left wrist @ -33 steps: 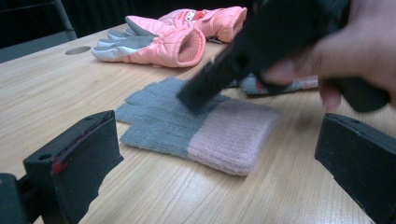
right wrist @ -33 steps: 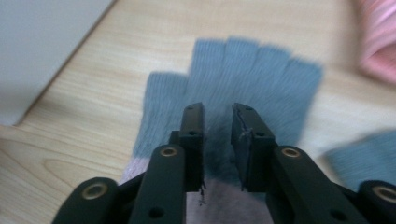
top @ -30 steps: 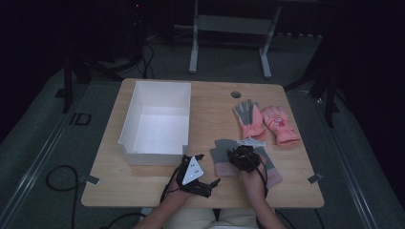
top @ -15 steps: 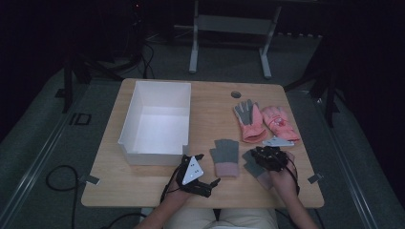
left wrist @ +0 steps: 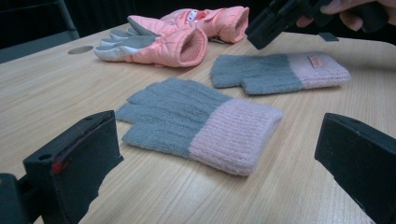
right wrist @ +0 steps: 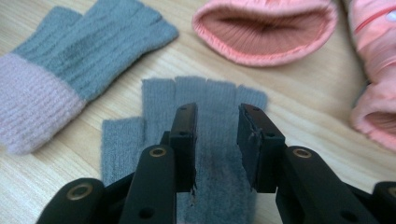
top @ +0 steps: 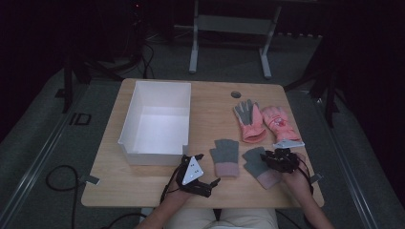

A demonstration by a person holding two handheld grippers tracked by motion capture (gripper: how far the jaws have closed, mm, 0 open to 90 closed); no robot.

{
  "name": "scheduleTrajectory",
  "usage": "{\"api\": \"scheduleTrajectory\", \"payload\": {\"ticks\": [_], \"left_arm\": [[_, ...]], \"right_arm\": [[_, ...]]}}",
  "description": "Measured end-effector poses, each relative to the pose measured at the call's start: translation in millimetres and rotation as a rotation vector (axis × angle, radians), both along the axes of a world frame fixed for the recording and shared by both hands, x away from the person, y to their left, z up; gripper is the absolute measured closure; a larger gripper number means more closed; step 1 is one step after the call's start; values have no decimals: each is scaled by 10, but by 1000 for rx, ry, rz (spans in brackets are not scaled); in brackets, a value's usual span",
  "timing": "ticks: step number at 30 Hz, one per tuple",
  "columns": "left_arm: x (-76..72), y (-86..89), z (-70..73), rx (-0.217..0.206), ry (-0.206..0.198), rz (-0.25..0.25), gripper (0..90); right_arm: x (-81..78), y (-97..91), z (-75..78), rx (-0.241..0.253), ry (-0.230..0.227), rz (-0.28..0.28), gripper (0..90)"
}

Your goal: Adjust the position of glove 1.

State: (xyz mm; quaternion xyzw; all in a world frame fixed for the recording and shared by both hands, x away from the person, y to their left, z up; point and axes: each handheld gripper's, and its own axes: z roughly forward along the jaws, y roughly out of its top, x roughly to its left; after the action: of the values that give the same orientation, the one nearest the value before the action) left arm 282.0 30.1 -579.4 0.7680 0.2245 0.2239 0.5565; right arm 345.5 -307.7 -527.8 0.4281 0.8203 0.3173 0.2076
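Two grey knit gloves with pink cuffs lie side by side near the table's front edge. The left one lies flat just ahead of my left gripper, whose jaws stand wide apart with nothing between them. My right gripper is down on the back of the right knit glove. Its jaws stand a narrow gap apart, and grey fabric fills that gap. The glove's fingers point away from the hand.
A pair of pink ski gloves lies behind the knit gloves at the right. A white open bin stands on the left half of the wooden table. A small round hole marks the far edge.
My right gripper has moved to the right, taking one knit glove off the other. The second knit glove stays in the middle. The left gripper has kept still.
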Motion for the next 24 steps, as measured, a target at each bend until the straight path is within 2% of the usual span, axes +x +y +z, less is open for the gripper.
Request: {"api": "scheduleTrajectory", "payload": {"ticks": [8, 11, 14, 15, 16, 17, 22, 23, 24], "left_arm": [[-1, -3, -1, -1, -1, -1, 0], [-2, -3, -1, -1, -2, -1, 0], [-3, -4, 0, 3, -3, -2, 0], [-3, -3, -1, 2, -3, -3, 0], [-3, -2, -1, 1, -4, -3, 0], [-4, -4, -1, 2, -4, -3, 0], [-4, -2, -1, 1, -4, -2, 0], [-8, -5, -1, 3, -7, 0, 0], [-9, -7, -1, 6, -8, -3, 0]], "right_arm": [[35, 41, -149, -13, 29, 23, 658], [60, 29, -244, 3, 38, 20, 648], [62, 24, -251, 0, 34, 20, 679], [57, 32, -254, -5, 31, 15, 717], [47, 58, -253, -15, 29, 2, 805], [43, 75, -250, -21, 31, -10, 829], [29, 103, -214, -17, 38, -67, 850], [15, 94, -177, -23, 22, -87, 850], [-4, 70, -126, -3, 10, -110, 851]]}}
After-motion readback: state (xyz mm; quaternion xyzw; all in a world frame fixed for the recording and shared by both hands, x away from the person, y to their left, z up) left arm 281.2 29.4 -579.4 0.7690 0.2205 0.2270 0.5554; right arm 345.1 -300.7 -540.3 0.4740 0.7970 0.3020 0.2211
